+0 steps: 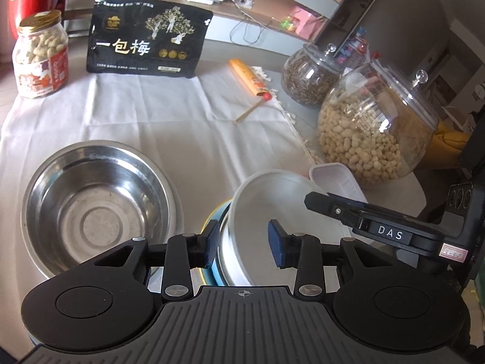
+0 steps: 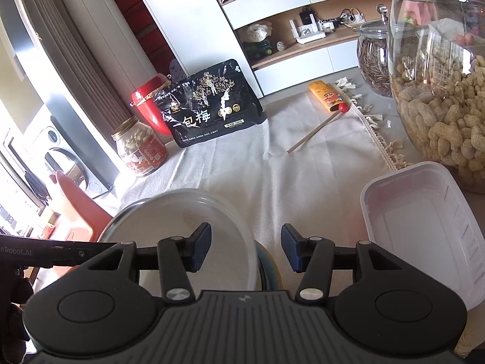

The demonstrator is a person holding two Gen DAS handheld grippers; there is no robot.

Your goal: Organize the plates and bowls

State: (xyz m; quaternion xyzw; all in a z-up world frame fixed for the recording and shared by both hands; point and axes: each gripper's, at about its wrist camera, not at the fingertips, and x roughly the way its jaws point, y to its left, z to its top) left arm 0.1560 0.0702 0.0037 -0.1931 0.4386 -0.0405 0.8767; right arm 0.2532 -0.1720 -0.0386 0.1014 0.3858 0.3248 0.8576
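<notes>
Left wrist view: a white cloth covers the table, and along its far edge stand a gold-lidded nut jar and a black snack bag. Off the cloth's fringed right edge sit two round glass jars, the nearer peanut jar crowding a white plastic tray. A steel bowl lies empty at the near left. The white bowl sits tilted in a blue-rimmed dish just beside it. The left gripper points steeply down with its jaws parted around the white bowl's near rim; I can't quite tell if the pads touch. The right gripper, half open, straddles the bowl's right rim, apparently without gripping it.
</notes>
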